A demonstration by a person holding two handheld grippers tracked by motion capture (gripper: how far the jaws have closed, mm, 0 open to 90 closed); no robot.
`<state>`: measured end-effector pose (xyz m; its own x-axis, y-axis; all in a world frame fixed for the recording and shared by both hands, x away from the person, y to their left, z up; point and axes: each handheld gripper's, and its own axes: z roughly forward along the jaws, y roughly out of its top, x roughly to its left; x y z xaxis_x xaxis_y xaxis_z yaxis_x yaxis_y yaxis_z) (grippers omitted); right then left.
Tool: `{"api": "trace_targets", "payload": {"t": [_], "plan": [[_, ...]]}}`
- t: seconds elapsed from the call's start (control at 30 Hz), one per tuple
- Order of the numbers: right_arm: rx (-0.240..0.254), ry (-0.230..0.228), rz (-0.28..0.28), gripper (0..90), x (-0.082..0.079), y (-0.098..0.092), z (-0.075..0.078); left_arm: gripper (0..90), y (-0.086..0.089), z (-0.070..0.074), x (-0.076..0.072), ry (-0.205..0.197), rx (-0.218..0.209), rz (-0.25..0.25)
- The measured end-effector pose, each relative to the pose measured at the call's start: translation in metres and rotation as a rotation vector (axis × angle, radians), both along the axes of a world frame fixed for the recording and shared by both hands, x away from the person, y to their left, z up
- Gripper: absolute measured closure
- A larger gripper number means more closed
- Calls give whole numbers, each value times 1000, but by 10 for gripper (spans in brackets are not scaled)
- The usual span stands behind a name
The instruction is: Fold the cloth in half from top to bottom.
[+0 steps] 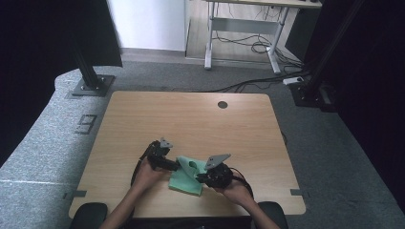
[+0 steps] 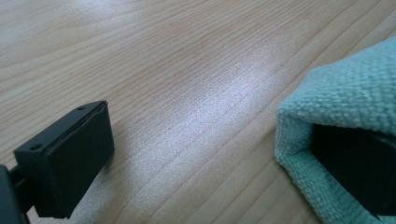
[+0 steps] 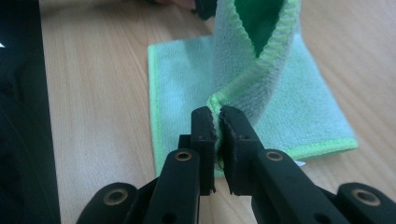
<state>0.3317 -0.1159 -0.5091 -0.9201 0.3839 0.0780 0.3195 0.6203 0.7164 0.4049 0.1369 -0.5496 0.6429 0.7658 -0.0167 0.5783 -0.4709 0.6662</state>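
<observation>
Green cloth [image 2: 345, 102] hides left gripper [image 2: 210, 154] pad.

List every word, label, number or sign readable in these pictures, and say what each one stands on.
"9": a large grey digit, as best it reads, marked on the grey carpet floor left of the light wooden table.
No print, label or brand shows on the green microfibre cloth, on the table, or on the black jaws of the left gripper and the right gripper.
</observation>
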Motion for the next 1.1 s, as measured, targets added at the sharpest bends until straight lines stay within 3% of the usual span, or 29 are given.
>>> {"api": "trace_targets", "payload": {"t": [0.27, 0.4, 0.47, 0.53, 0.67, 0.8, 0.87, 0.97, 1.1], "plan": [[-40, 18, -6, 825, -3, 4, -18, 0, 1, 0, 0, 1, -2, -9], [-29, 36, -21, 825, -3, 3, -24, 3, 4, 2, -1, 24, -14, -51], [-24, 38, -26, 825, -3, 3, -25, 3, 7, 6, -4, 56, -20, -87], [-23, 38, -28, 824, -3, 3, -26, 6, 9, 13, -11, 66, -1, -139], [-17, 40, -32, 823, -3, 3, -27, 9, 18, 30, -21, 53, -1, -179], [-14, 43, -36, 821, -3, 3, -27, 24, 22, 50, -13, -1, -48, -131], [-9, 47, -39, 819, -3, 3, -27, 31, 15, 60, -5, -18, -65, -120], [-4, 50, -44, 818, -3, 2, -27, 34, -6, 70, 8, -32, -68, -152], [-2, 47, -46, 811, -4, 2, -28, 38, -38, 70, 17, -5, -53, -227]]}}
